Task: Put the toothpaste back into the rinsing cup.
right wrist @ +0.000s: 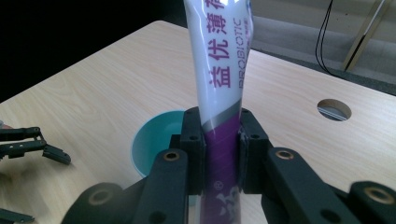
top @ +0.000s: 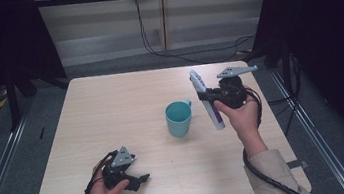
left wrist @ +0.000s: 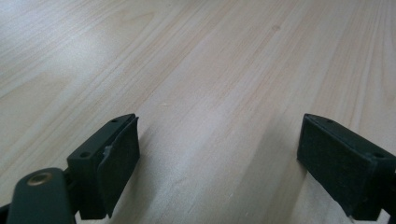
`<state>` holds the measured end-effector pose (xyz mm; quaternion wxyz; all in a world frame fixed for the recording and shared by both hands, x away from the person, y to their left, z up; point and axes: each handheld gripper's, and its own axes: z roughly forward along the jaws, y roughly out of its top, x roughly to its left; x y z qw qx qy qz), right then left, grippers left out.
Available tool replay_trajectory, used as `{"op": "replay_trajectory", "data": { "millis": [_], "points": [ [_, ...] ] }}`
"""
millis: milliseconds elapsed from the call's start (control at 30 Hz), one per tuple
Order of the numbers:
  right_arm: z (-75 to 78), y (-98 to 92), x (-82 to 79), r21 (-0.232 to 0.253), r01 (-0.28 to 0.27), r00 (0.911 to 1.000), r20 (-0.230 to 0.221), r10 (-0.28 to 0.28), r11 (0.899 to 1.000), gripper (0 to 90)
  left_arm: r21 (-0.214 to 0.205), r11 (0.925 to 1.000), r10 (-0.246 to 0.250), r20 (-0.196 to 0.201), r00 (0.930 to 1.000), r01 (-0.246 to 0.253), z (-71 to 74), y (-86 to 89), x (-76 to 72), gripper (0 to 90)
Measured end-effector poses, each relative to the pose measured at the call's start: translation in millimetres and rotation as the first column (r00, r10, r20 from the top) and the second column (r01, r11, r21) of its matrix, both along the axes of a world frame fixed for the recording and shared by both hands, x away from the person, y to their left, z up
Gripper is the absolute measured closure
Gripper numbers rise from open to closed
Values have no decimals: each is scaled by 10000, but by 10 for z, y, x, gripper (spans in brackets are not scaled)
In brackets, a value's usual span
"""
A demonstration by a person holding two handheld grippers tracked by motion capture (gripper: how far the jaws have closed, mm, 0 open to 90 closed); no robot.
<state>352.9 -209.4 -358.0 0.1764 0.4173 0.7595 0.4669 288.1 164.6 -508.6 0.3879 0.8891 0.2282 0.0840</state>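
Toothpaste tube clamped in right gripper, held in the air just right of teal mug, near table right edge. High view: wide bare wood left of and beyond mug; less room on the right, toward the edge. Right hand raised over the right half, forearm coming up from the bottom corner, tube slanting away toward the far side. Left hand resting low near the front edge, well apart from mug and tube, left gripper pointing right.

Left gripper view: jaws standing wide apart, nothing between, just over bare tabletop.

Right gripper view: jaws pressed on tube at its purple lower part, white lettered part rising beyond. Mug mouth open just behind and below the jaws, slightly left. Round hole in tabletop at right, left gripper at far left.
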Motion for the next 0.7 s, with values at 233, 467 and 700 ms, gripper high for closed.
{"op": "replay_trajectory", "data": {
  "millis": [233, 467, 700],
  "points": [
    [25, 40, 40, 165, 99, 9998, 168, -102, 9998, 764, 10, 10000, -1, 22, 10000, 1, 1, 1, 1, 127],
    [64, 83, 78, 183, 173, 9994, 293, -179, 9997, 764, 13, 10000, -1, 30, 10000, 1, 1, 1, 1, 127],
    [94, 135, 120, 344, 171, 9986, 504, -188, 9993, 764, 9, 10000, -4, 30, 10000, 4, 1, 1, 2, 127]
  ]
}}
